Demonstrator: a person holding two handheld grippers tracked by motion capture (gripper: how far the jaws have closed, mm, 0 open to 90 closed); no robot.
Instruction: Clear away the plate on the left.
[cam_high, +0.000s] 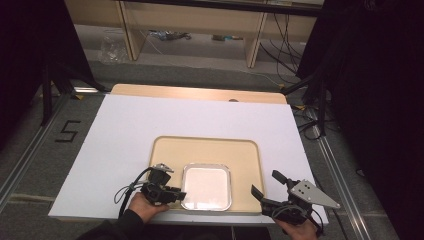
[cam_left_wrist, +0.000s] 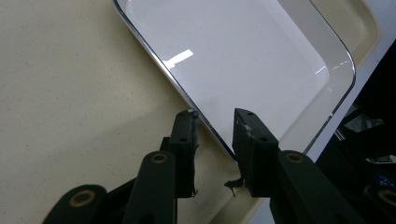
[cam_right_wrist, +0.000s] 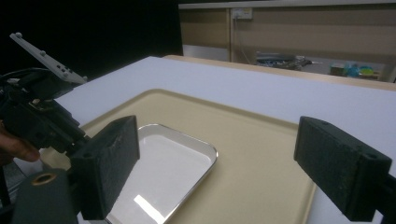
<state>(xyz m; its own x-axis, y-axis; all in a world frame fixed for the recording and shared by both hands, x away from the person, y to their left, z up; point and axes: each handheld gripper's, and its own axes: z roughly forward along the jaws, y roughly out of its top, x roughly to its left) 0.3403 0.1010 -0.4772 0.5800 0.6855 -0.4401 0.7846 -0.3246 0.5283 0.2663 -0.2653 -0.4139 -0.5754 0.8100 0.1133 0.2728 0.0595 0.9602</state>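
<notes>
A square metal dish (cam_high: 206, 187) with a shiny rim and a white inside lies at the front middle of a beige tray (cam_high: 210, 150). My left gripper (cam_high: 180, 194) sits at the dish's left edge. In the left gripper view, its jaws (cam_left_wrist: 214, 122) stand a little apart, one on each side of the rim of the dish (cam_left_wrist: 261, 60), with the beige tray (cam_left_wrist: 70, 93) beneath. My right gripper (cam_high: 267, 183) hovers over the tray's front right corner. Its jaws (cam_right_wrist: 219, 140) are wide open with nothing between them, pointing toward the dish (cam_right_wrist: 163, 168).
The tray lies on a white table top (cam_high: 125, 135) with a wooden strip (cam_high: 200, 92) along its far edge. Metal rails run along both sides on the floor, with a "5" mark (cam_high: 67, 131) at left. Shelving and cables (cam_high: 280, 35) stand behind.
</notes>
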